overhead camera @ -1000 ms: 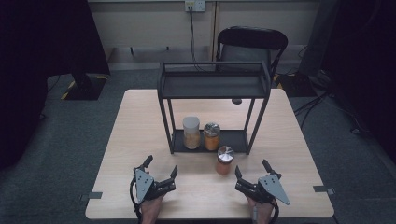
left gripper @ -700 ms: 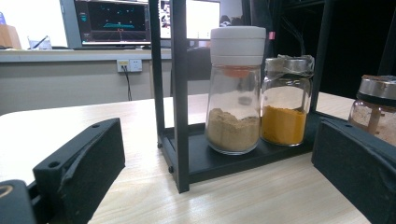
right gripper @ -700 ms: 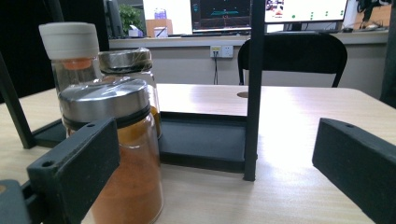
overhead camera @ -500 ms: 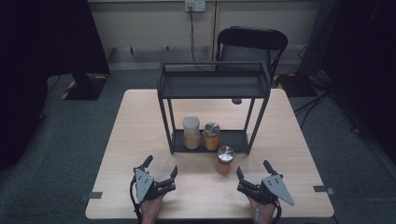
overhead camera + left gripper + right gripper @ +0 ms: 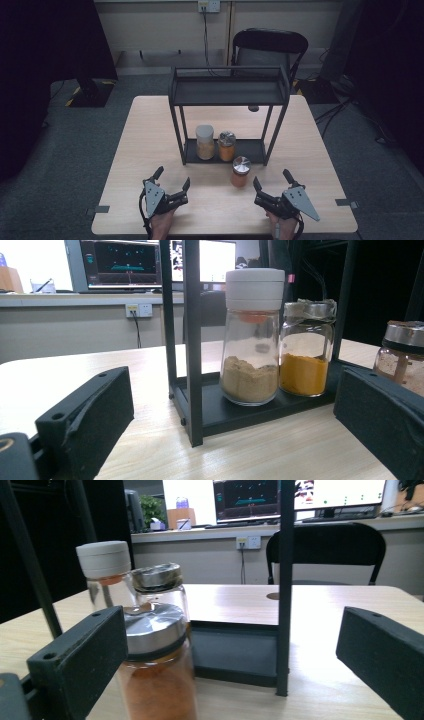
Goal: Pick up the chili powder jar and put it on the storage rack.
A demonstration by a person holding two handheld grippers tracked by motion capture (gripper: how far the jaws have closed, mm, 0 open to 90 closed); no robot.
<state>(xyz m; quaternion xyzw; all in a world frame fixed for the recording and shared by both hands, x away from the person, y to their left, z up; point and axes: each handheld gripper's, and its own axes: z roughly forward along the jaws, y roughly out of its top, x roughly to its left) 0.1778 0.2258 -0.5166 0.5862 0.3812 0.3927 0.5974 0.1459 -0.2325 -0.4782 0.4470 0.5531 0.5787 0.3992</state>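
Both tongs, left and right, gape wide and empty near the bench's front edge; a steel-lidded spice jar stands between.

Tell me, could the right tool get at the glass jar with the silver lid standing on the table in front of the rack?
Probably yes. The right tool is open, and the silver-lidded glass jar stands free on the table just ahead, outside the black metal rack.

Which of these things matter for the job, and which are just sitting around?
In play: metal-lidded jar on the table, black rack, white-capped jar, yellow-powder jar, left gripper, right gripper.
Bystanders: chair, wall socket.
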